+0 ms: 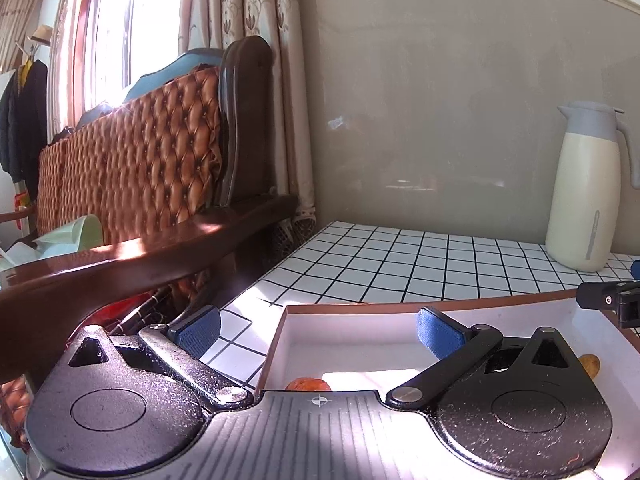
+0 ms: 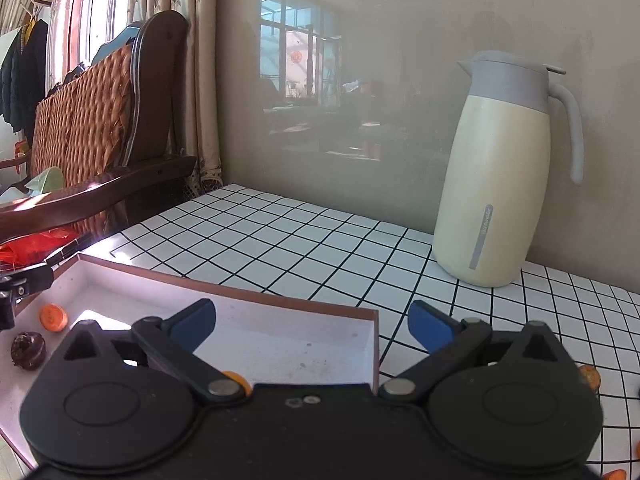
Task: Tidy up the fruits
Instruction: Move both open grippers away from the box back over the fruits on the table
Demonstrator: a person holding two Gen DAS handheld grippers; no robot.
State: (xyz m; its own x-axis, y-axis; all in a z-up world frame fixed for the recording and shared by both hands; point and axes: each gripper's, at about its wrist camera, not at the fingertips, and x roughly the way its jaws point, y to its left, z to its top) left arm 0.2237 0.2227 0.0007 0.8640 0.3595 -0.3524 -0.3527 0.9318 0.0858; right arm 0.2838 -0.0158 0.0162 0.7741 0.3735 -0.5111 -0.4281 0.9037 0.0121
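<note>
A shallow white box (image 2: 280,344) with a brown rim sits on the checked desk (image 2: 320,240), and it looks to be the collecting place for the fruit pieces, since several already lie inside it. The left gripper (image 1: 318,330) hangs over the box's near left corner with its blue fingers (image 1: 198,330) spread wide and nothing between them; a reddish-brown fruit (image 1: 308,384) lies on the box floor just below, partly hidden by the gripper body, so it reads as sitting free in the box, not held. The right gripper (image 2: 310,326) hovers over the right end of the box, its fingers (image 2: 430,326) likewise wide apart and empty, one over the box interior and the other out past the rim over the desk. In the right wrist view an orange slice (image 2: 53,317) and a dark wrinkled fruit (image 2: 28,350) rest on the box floor at the left, close together but not touching, and another orange piece (image 2: 236,380) peeks out from under the gripper's left arm. More orange pieces (image 2: 591,376) lie outside on the desk at the right edge, so the sorting seems unfinished; the spread fingers suit reaching for one of those next. A cream jug (image 2: 496,184) stands against the wall, well clear of the box.
</note>
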